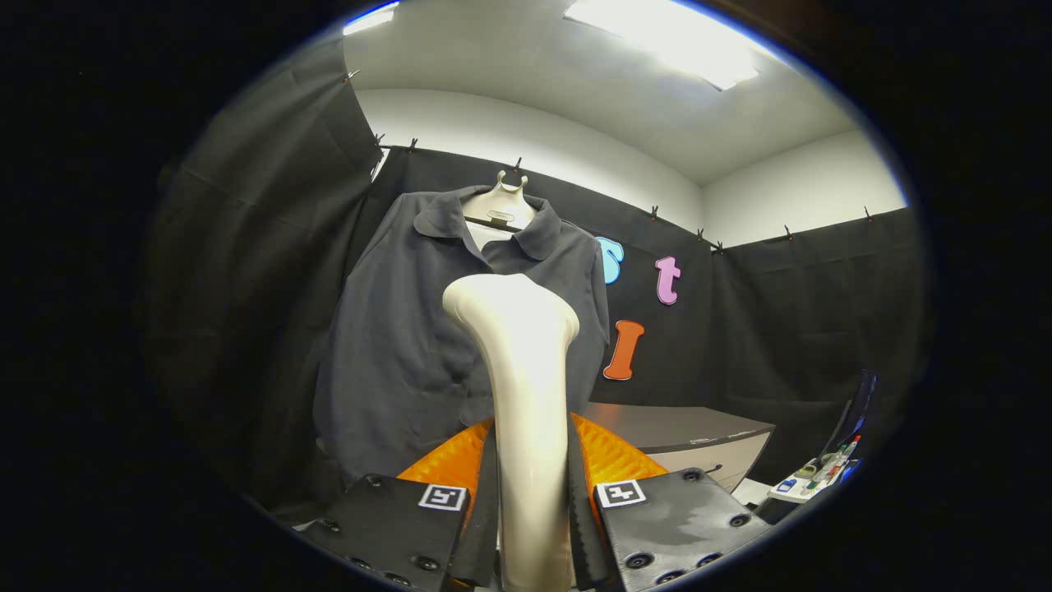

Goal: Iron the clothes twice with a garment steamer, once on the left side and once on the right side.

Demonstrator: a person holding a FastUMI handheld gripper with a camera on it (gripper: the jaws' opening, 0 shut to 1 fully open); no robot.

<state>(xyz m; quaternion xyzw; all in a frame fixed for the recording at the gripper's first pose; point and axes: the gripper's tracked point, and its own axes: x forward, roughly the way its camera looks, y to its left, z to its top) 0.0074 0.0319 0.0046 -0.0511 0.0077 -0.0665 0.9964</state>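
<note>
- 2 fingers of the tool (530,493) pinch the cream garment steamer (522,395), lower centre.
- Dark shirt (411,345) hangs on a hanger (503,201), centre-left, beyond the steamer head.

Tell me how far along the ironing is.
Done: the steamer is picked up, with the fingers shut on its handle. In hand: its head is raised toward the shirt on the hanger. Left: apparently both passes, though I can't tell.
</note>
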